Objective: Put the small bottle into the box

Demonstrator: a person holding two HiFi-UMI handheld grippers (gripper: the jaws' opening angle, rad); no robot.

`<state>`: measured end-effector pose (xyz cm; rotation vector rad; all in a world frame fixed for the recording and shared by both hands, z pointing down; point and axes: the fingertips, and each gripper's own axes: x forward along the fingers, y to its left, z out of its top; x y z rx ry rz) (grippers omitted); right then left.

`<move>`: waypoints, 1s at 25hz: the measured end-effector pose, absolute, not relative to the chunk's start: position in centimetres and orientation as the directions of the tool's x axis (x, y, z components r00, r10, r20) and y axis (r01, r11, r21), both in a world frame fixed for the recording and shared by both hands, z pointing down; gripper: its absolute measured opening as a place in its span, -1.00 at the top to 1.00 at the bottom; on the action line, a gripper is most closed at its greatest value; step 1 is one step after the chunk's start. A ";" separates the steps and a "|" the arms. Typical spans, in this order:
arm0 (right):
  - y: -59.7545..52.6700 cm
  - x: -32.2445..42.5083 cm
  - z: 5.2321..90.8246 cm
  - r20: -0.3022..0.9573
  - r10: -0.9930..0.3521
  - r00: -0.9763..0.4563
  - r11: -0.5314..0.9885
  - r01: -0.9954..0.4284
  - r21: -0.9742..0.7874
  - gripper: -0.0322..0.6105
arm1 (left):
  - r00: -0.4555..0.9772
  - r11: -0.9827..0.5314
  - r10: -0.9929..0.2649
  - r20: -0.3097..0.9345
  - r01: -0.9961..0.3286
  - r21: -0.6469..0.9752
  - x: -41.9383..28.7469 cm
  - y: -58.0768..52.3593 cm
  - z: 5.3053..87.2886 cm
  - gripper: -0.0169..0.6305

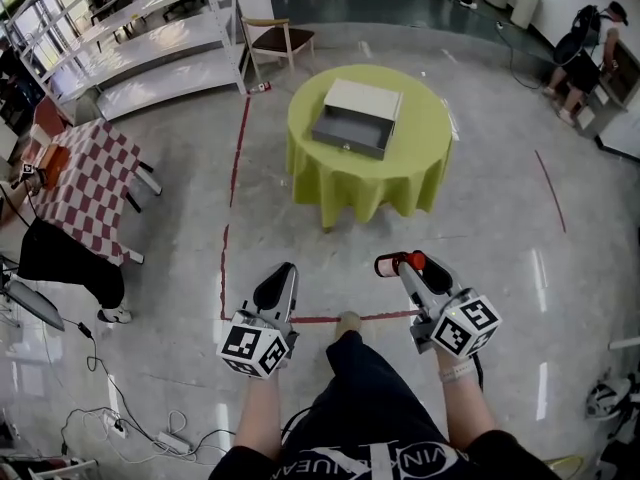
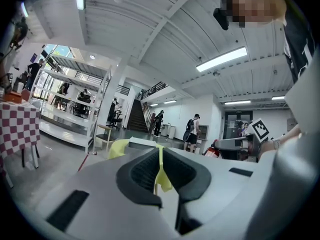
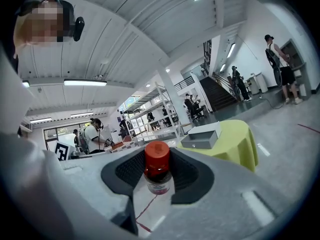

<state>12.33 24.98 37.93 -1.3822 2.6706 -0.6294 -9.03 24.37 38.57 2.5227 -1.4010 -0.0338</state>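
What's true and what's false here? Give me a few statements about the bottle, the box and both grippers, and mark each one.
1. The right gripper is shut on the small bottle. True.
2. The small bottle already lies in the box. False: it is in the right gripper, away from the box.
3. The box stands on a table covered in yellow-green cloth. True.
4. The left gripper holds a cup. False: its jaws are together with nothing held between them.

Small bottle (image 3: pixel 157 170), red cap, in jaws of right gripper (image 1: pixel 408 265); grey box (image 1: pixel 357 118), open, on green table (image 1: pixel 400 173)
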 end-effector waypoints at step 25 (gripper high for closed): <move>6.6 12.1 38.0 0.100 -0.777 -0.621 0.535 -0.736 -0.415 0.44 | 0.560 -0.531 -0.821 0.107 -0.820 0.212 -7.4 6.5 37.8 0.87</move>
